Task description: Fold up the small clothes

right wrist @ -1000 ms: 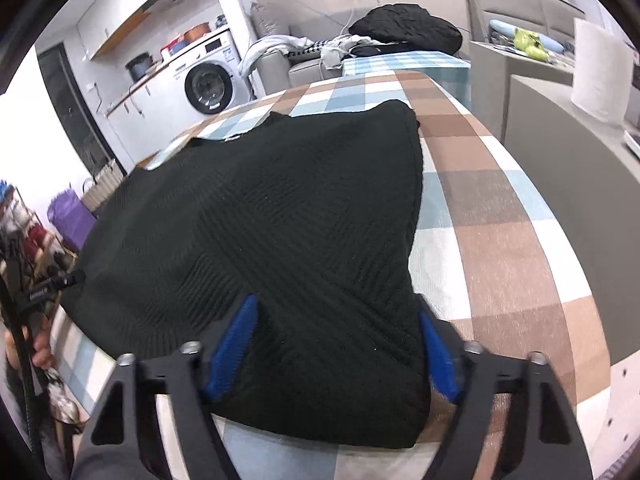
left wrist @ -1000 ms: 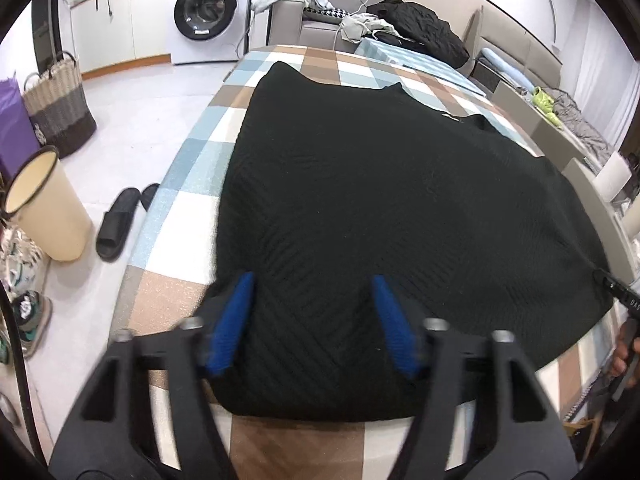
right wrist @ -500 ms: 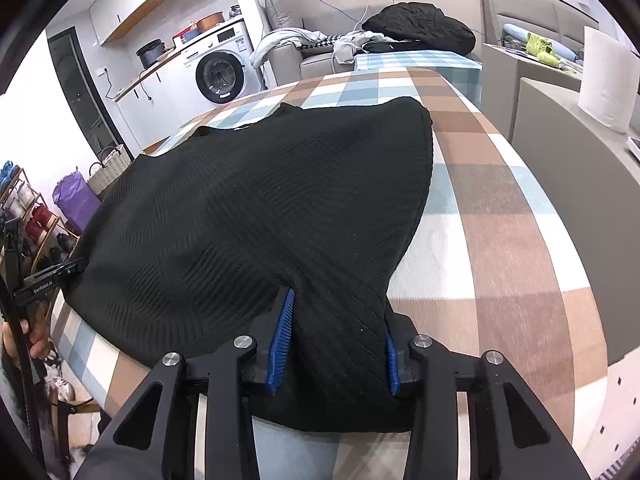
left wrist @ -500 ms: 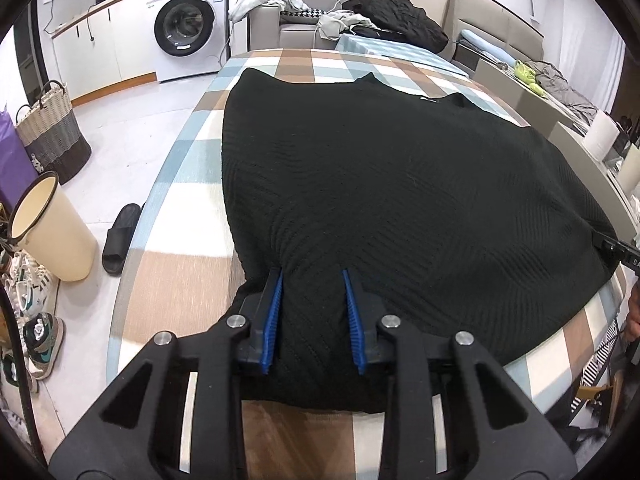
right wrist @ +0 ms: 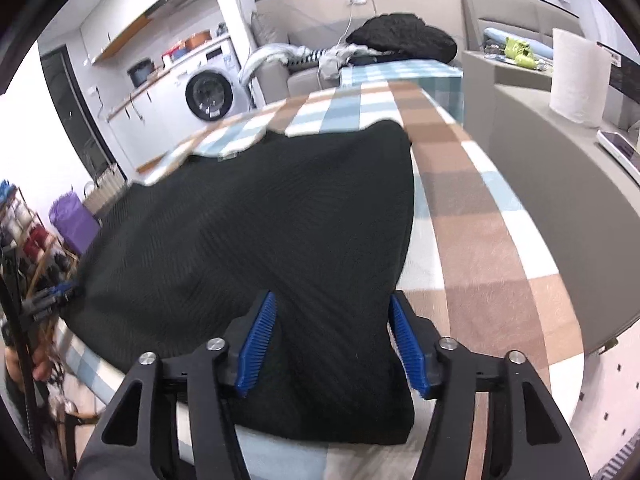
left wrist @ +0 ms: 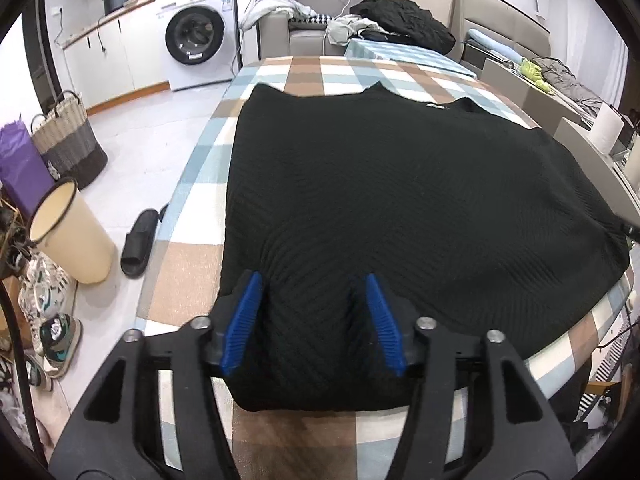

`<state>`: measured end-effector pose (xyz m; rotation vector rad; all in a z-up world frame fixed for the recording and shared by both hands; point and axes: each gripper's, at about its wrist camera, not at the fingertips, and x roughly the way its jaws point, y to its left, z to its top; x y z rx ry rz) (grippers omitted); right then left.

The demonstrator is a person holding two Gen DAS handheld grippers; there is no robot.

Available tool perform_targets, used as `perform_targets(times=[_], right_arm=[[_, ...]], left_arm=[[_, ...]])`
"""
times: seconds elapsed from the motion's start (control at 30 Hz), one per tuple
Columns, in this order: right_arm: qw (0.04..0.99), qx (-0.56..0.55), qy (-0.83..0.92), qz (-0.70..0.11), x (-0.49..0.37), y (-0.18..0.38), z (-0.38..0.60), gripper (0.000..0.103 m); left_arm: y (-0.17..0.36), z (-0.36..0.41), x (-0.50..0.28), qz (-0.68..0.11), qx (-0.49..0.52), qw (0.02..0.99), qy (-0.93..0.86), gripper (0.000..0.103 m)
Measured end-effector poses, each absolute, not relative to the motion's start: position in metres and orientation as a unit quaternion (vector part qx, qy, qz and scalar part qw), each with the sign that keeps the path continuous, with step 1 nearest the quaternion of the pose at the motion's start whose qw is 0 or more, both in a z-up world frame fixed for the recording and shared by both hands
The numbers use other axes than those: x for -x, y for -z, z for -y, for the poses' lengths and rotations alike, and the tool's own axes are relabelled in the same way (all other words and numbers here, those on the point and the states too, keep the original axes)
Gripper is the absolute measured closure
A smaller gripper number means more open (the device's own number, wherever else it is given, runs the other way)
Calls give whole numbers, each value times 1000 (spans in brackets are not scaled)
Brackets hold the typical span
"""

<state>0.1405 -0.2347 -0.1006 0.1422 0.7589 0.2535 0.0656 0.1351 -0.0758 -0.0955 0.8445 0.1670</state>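
A black ribbed knit sweater [left wrist: 400, 200] lies spread flat on the checked tablecloth [left wrist: 192, 280]; it also shows in the right wrist view [right wrist: 260, 232]. My left gripper [left wrist: 312, 316] is open, its blue pads straddling the sweater's near left hem. My right gripper [right wrist: 332, 340] is open over the sweater's near right corner, and that view is blurred. The left gripper's tip [right wrist: 52, 296] shows at the left edge of the right wrist view.
Left of the table the floor holds a cream bin [left wrist: 72, 236], a black slipper [left wrist: 138, 240], shoes [left wrist: 52, 312] and a wicker basket [left wrist: 68, 140]. A grey counter [right wrist: 560, 184] with a paper roll [right wrist: 576, 76] stands at the right. A sofa with clothes [left wrist: 400, 28] is behind.
Both grippers were open a second ago, closed in on the hem half a second ago, and have opened wider again now. The sweater's hem lies flat on the table.
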Motion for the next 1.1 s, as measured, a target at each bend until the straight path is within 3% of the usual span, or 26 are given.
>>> perform_targets(times=[0.13, 0.2, 0.33, 0.77, 1.1], right_arm=[[929, -53, -136, -339, -140, 85, 221, 21], [928, -28, -152, -339, -141, 82, 206, 9], [915, 11, -169, -367, -155, 87, 175, 4], [883, 105, -147, -434, -179, 129, 135, 3], [894, 75, -117, -425, -172, 121, 169, 3]], left_arm=[[67, -126, -62, -390, 42, 917, -75, 34], [64, -123, -62, -387, 47, 918, -68, 32], [59, -109, -70, -389, 65, 918, -34, 21], [83, -31, -120, -440, 36, 896, 50, 16], [88, -9, -132, -440, 11, 897, 49, 13]])
